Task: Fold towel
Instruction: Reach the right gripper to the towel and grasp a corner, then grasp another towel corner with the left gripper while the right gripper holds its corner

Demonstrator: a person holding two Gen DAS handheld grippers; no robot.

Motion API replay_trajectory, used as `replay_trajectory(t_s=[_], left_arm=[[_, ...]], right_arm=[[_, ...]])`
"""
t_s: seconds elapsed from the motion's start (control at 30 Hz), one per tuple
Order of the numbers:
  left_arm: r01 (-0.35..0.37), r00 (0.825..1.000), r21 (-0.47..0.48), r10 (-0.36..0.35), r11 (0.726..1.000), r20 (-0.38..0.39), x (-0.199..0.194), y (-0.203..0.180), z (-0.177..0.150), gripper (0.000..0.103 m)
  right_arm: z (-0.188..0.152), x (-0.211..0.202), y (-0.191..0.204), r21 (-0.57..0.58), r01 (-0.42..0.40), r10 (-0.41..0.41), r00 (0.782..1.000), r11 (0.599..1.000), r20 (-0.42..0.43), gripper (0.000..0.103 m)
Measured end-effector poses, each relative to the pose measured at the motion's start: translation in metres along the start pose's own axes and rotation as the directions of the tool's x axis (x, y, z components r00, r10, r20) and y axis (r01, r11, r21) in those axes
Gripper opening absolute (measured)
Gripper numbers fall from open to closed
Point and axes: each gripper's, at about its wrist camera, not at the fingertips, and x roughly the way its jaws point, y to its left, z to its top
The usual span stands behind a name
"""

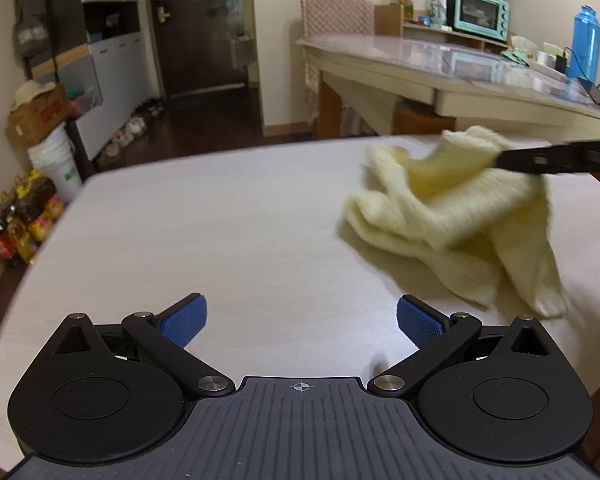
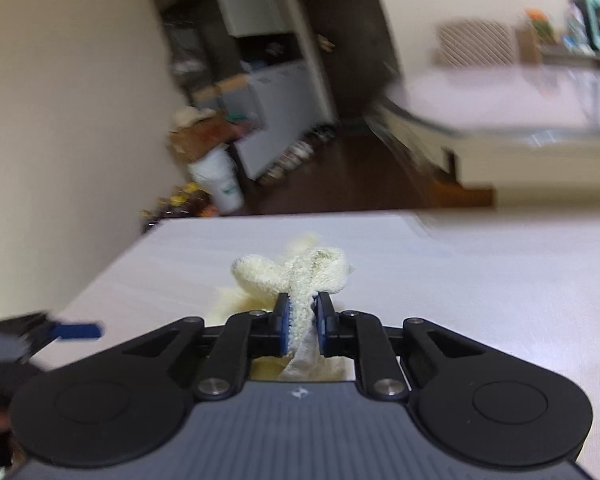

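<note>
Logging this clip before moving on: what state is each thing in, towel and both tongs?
Towel: crumpled, not folded, one bunched part lifted, the rest trailing on the white table.
Right tongs: shut on the towel, pinching a bunch of it.
Left tongs: open, empty, over bare table beside the towel.

A teal toaster oven (image 1: 482, 12) and blue bottle (image 1: 587, 42) stood on the far tabletop (image 1: 380, 46), with a white bucket (image 1: 58, 164) and oil bottles (image 1: 20, 216) on the floor.
</note>
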Motion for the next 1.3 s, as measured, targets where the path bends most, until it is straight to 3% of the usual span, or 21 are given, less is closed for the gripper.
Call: replay_trajectory(t_s=[0.13,0.3,0.43,0.5,0.6,0.7,0.83,1.0,1.17,1.23,1.3], left_arm=[[-0.050,0.998,-0.048,0.052,0.998,0.032,-0.009,0.030,0.010,0.103],[-0.052,0.998,-0.080,0.055,0.995,0.030,-0.012,0.052,0.012,0.103],[-0.036,0.999,-0.086,0.038,0.996,0.015,-0.012,0.064,0.012,0.103],[-0.028,1.000,-0.090,0.029,0.996,0.008,-0.012,0.070,0.012,0.103],[0.047,0.999,-0.074,-0.048,0.996,-0.010,-0.003,0.072,0.012,0.103],[0.144,0.989,-0.047,-0.145,0.988,-0.031,0.008,0.070,0.014,0.103],[0.267,0.962,0.015,-0.265,0.964,-0.060,0.024,0.059,0.022,0.103],[0.428,0.903,0.118,-0.417,0.896,-0.107,0.057,0.036,0.046,0.103],[0.524,0.848,0.129,-0.500,0.842,-0.177,0.090,0.023,0.066,0.101],[0.547,0.831,0.137,-0.515,0.826,-0.212,0.102,0.016,0.072,0.094],[0.569,0.812,0.141,-0.526,0.810,-0.252,0.113,0.010,0.075,0.070]], right_arm=[[0.005,-0.006,0.048,-0.163,-0.088,0.089,0.996,0.983,-0.004,0.015],[-0.016,0.015,0.108,-0.383,-0.163,0.128,0.985,0.909,-0.115,0.015],[-0.037,0.028,0.139,-0.475,-0.222,0.146,0.971,0.852,-0.191,0.016],[-0.043,0.029,0.147,-0.480,-0.266,0.177,0.959,0.836,-0.223,0.026],[-0.053,0.030,0.158,-0.486,-0.332,0.221,0.937,0.809,-0.271,0.037],[-0.055,0.017,0.156,-0.447,-0.350,0.245,0.930,0.823,-0.275,0.038],[-0.049,-0.005,0.135,-0.379,-0.269,0.203,0.957,0.885,-0.204,0.047],[-0.039,-0.030,0.087,-0.267,-0.119,0.093,0.990,0.956,-0.109,0.059],[-0.030,-0.039,0.039,-0.135,-0.023,0.014,0.998,0.991,-0.067,0.065],[-0.027,-0.036,0.024,-0.093,-0.016,0.010,0.998,0.996,-0.067,0.067],[-0.023,-0.030,0.013,-0.070,-0.012,0.007,0.997,0.998,-0.073,0.070]])
